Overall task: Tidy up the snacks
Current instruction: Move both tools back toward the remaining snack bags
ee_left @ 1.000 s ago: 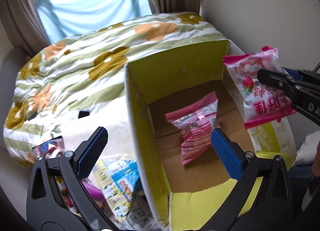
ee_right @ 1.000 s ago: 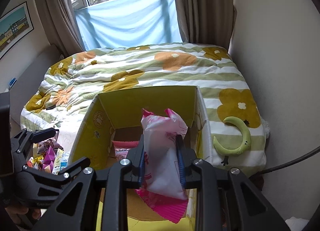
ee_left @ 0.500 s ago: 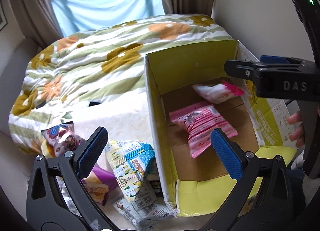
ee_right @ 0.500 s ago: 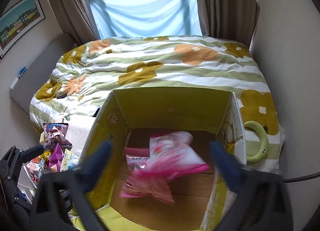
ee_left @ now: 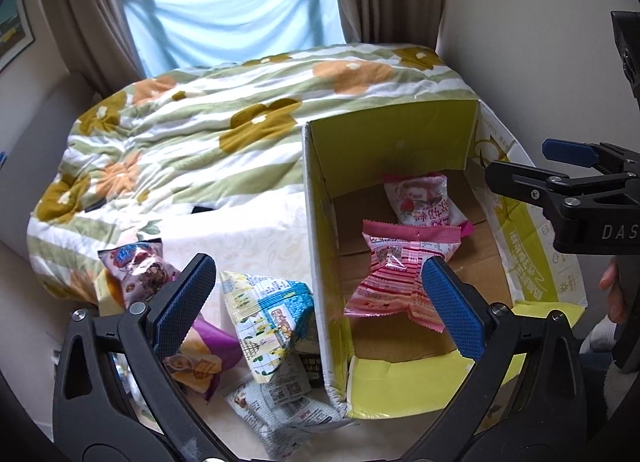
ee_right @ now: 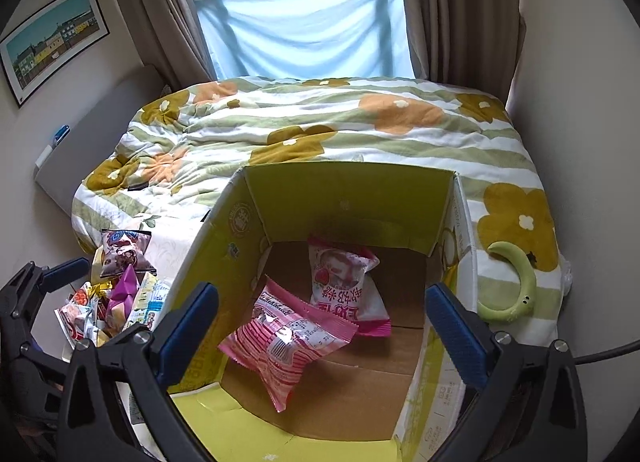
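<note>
An open yellow-green cardboard box [ee_left: 384, 142] [ee_right: 348, 198] stands at the foot of a bed. Two snack bags lie on its floor: a pink striped bag [ee_left: 400, 274] [ee_right: 288, 338] and a white-and-pink strawberry bag [ee_left: 420, 198] [ee_right: 344, 282] behind it. Left of the box lies a pile of loose snack bags [ee_left: 264, 310] [ee_right: 116, 298]. My left gripper [ee_left: 316, 302] is open and empty, above the box's left wall. My right gripper [ee_right: 324, 322] is open and empty above the box; it also shows at the right of the left wrist view [ee_left: 560, 166].
A bed with a floral green-striped duvet [ee_left: 224, 126] [ee_right: 320, 126] lies behind the box. A green banana-shaped toy [ee_right: 516, 286] rests on the duvet right of the box. Walls close in on the right; a curtained window [ee_right: 304, 22] is at the back.
My right gripper opened and dropped the strawberry bag into the box, where it now lies behind the pink striped bag. My left gripper drew back and leftward, showing more of the snack pile.
</note>
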Motion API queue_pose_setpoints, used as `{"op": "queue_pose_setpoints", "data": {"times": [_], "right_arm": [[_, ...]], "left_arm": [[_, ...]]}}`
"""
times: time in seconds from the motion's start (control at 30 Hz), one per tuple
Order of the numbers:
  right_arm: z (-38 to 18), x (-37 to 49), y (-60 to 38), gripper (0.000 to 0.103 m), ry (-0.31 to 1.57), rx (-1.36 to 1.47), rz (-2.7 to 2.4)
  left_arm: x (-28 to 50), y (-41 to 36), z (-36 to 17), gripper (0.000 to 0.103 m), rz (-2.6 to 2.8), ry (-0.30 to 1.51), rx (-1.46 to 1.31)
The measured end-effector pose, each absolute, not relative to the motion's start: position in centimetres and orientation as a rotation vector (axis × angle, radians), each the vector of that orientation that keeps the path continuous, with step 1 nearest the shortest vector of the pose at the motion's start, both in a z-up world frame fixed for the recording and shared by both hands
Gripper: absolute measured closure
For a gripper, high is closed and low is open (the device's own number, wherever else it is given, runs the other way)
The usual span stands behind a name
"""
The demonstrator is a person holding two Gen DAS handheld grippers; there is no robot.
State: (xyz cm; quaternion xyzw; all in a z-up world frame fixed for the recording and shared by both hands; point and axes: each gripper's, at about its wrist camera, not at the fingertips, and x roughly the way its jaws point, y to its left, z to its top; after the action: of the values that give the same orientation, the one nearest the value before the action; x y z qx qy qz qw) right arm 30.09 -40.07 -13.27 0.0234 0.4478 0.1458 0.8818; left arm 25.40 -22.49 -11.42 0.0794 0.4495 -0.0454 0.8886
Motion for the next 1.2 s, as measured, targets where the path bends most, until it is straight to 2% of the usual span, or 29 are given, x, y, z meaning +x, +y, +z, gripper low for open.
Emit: {"op": "queue_pose_setpoints", "data": {"times": [0.33, 0.63, 0.93, 1.2], "right_arm": [[-9.0, 26.1, -38.0, 0.000, 0.830, 0.048, 0.310], [-6.8, 22.0, -32.5, 0.000, 0.763, 0.099, 0.293], [-7.5, 17.2, -25.8, 0.000, 0.762, 0.098, 0.226], [-10.1, 13.3, -22.3, 0.000, 0.798, 0.167, 0.132]], "left_arm": [[22.2, -18.4, -7.7, 0.001, -0.063, 0.852, 0.146], [18.6, -10.5, -6.5, 0.001, -0.051, 0.835, 0.132], [14.1, -0.6, -7.0, 0.001, -0.046, 0.851, 0.082], [11.4, 5.1, -10.0, 0.001, -0.105, 0.903, 0.056]]}}
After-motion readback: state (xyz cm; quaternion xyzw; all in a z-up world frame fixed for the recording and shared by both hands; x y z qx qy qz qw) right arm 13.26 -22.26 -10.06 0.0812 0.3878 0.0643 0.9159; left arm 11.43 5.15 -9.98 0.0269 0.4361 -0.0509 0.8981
